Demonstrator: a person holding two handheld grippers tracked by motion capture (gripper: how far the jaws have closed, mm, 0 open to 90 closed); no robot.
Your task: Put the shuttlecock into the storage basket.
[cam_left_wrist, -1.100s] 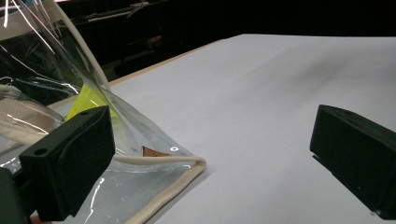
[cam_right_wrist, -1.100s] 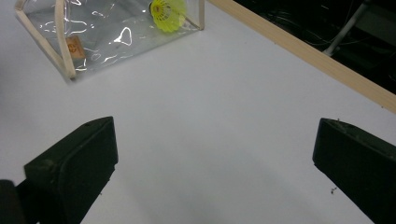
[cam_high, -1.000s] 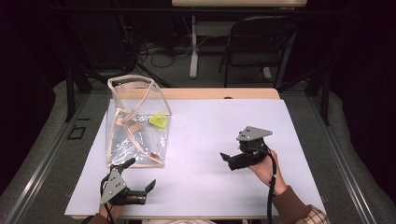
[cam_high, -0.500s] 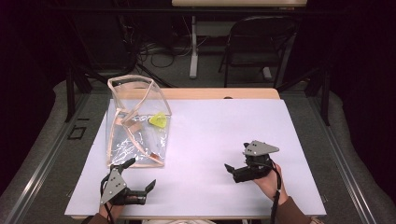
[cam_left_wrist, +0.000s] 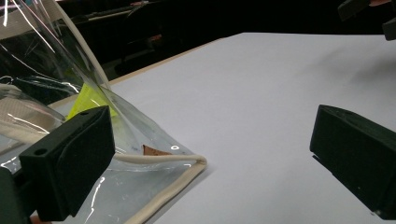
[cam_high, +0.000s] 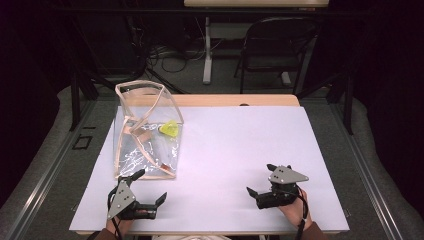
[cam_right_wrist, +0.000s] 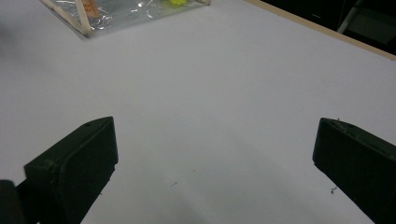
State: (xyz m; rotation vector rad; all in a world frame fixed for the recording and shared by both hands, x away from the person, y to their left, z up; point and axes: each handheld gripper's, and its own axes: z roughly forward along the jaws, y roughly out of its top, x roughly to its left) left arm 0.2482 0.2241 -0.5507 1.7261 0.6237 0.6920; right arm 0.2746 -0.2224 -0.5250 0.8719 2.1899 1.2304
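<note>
A clear bag (cam_high: 146, 131) with cream piping is standing at the left of the white table (cam_high: 235, 145), holding a yellow piece (cam_high: 170, 129) inside. The left gripper (cam_high: 150, 186) is resting just in front of the bag's near corner, its jaws spread wide and holding nothing. The right gripper (cam_high: 260, 181) is sitting well apart at the near right, jaws likewise gaping over bare tabletop.

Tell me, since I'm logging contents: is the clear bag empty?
No. The clear bag holds a yellow-green item behind its transparent wall.
</note>
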